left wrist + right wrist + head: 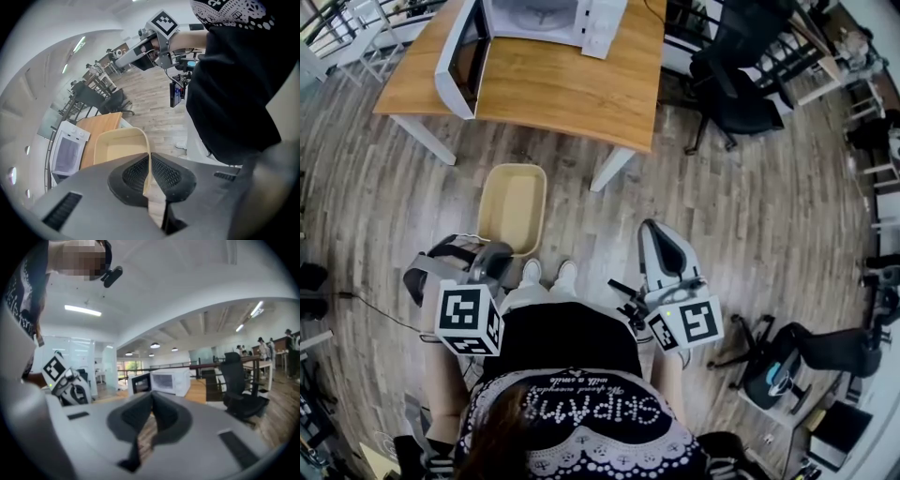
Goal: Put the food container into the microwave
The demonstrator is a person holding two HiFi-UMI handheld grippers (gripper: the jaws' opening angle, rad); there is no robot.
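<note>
Carrying the food container toward the open microwave, left-handed.

The left gripper (150,171) is pinching one thin wall of the cream food container (514,206), its jaws nearly together on the rim. It is holding the tub out low in front of the person's feet, well short of the table (572,103). There the microwave (539,17) is standing with its door (457,64) swung open. The right gripper (152,416) is pointing toward the microwave, its jaws seemingly together on nothing, though that view is blurred. With only a rim pinch on one side, the tub is likely hanging off balance, so it could pivot or slip free during the lift. It could also be knocked loose against the table edge or the open door.
</note>
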